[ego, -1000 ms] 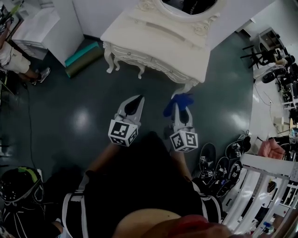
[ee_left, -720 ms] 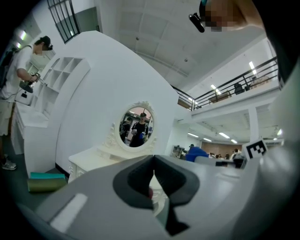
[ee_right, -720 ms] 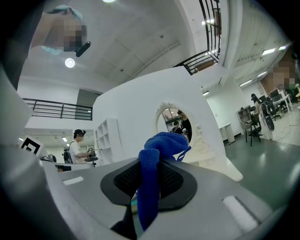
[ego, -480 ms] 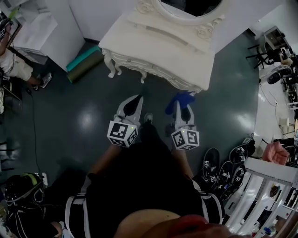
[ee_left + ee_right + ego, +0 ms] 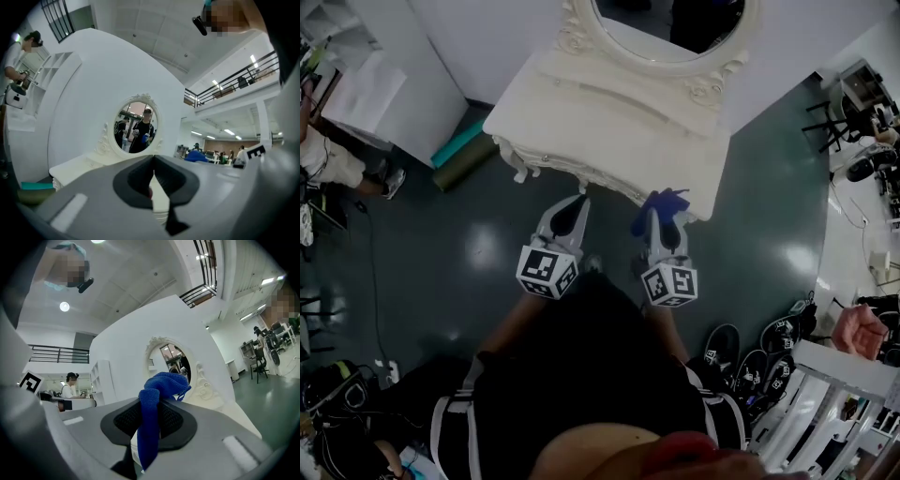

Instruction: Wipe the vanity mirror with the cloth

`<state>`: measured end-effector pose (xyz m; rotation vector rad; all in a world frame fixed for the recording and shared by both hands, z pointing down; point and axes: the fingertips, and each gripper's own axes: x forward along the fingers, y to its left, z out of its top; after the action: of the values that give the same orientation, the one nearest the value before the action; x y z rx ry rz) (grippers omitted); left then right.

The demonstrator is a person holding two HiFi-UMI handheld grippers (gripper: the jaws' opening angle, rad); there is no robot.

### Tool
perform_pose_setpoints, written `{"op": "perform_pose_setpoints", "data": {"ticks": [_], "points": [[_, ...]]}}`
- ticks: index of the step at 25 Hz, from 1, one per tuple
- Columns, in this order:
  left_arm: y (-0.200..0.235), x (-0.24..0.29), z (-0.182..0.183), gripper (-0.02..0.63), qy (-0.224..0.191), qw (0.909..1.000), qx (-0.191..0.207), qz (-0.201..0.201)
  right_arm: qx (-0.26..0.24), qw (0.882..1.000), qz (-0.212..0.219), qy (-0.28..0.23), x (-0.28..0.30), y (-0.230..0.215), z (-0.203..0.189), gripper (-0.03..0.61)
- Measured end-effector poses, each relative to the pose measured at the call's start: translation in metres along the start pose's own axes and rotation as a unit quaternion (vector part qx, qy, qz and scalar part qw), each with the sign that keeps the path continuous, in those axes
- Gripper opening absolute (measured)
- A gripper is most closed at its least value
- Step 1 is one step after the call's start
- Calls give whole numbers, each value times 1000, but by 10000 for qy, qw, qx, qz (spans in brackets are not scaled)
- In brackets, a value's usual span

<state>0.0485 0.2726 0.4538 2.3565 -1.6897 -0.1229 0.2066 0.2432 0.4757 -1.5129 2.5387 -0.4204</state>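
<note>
Short of the vanity mirror (image 5: 666, 26), blue cloth (image 5: 664, 201) pinched in right gripper (image 5: 662, 219), left gripper (image 5: 575, 208) closed empty; wiping unstarted.

The bunched blue cloth (image 5: 155, 397) hangs pinched in the right tongs (image 5: 662, 216). The oval mirror (image 5: 656, 33) stands upright in a curly white frame.

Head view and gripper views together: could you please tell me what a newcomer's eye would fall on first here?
The bright blue cloth, pinched in the right gripper, stands out against everything white. Just ahead is the ornate white vanity table, with its oval mirror at the top of the head view. The left gripper beside it is shut and holds nothing.
</note>
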Motion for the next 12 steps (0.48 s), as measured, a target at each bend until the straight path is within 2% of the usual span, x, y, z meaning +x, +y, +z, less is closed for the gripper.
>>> {"op": "perform_pose_setpoints", "data": {"ticks": [5, 12], "points": [[10, 41, 3, 11, 25, 9999, -49, 92, -18, 9999, 154, 43, 43, -27, 6, 78], [34, 71, 20, 11, -27, 9989, 72, 466, 78, 9996, 279, 51, 87, -40, 18, 78]]}}
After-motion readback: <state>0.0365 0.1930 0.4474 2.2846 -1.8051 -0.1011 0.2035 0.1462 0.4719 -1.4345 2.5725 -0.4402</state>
